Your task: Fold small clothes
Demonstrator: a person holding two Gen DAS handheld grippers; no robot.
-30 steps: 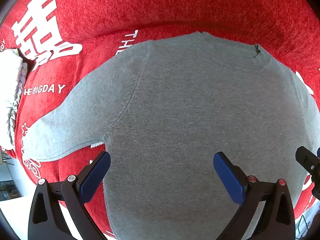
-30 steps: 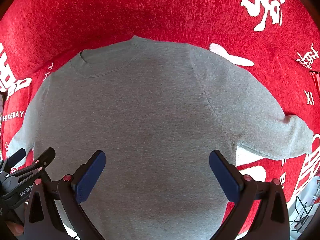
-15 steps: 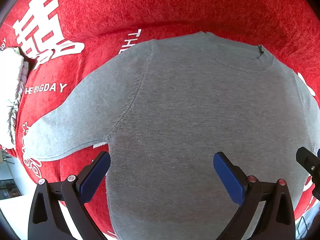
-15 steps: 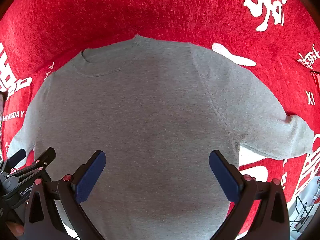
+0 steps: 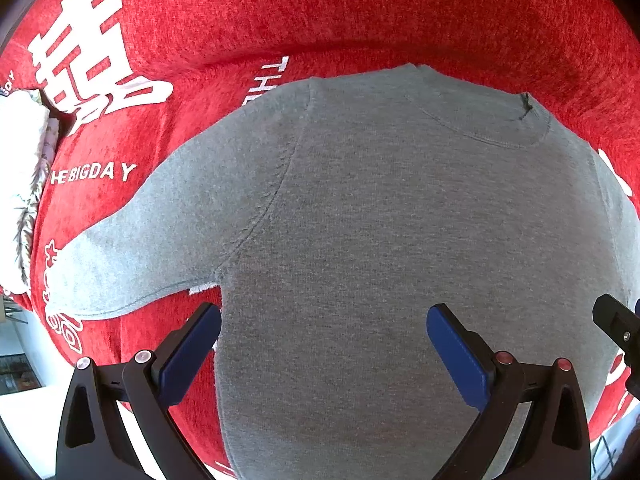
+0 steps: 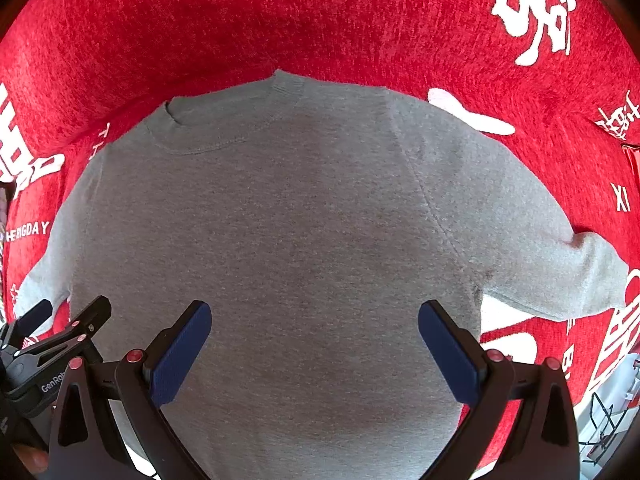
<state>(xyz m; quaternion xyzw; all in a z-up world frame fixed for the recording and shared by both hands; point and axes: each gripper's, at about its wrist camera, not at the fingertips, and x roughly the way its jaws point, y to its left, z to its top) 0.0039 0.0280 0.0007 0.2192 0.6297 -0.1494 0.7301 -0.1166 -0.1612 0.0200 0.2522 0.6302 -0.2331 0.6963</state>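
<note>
A small grey sweatshirt (image 5: 380,220) lies flat and spread out on a red cloth, collar at the far side, both sleeves out to the sides. It also shows in the right wrist view (image 6: 280,220). My left gripper (image 5: 324,344) is open and empty above the lower left part of the body, near the left armpit. My right gripper (image 6: 316,340) is open and empty above the lower right part of the body. The left sleeve (image 5: 132,256) and the right sleeve (image 6: 560,276) lie flat.
The red cloth (image 5: 360,12) with white lettering covers the surface. A white folded fabric (image 5: 20,184) lies at the far left edge. The other gripper's tip shows at the right edge of the left view (image 5: 618,326) and at the left of the right view (image 6: 48,344).
Both grippers have moved slightly nearer the sweatshirt's hem side, so the garment sits a little lower in view. Jaws stay open. The sweatshirt has not moved.
</note>
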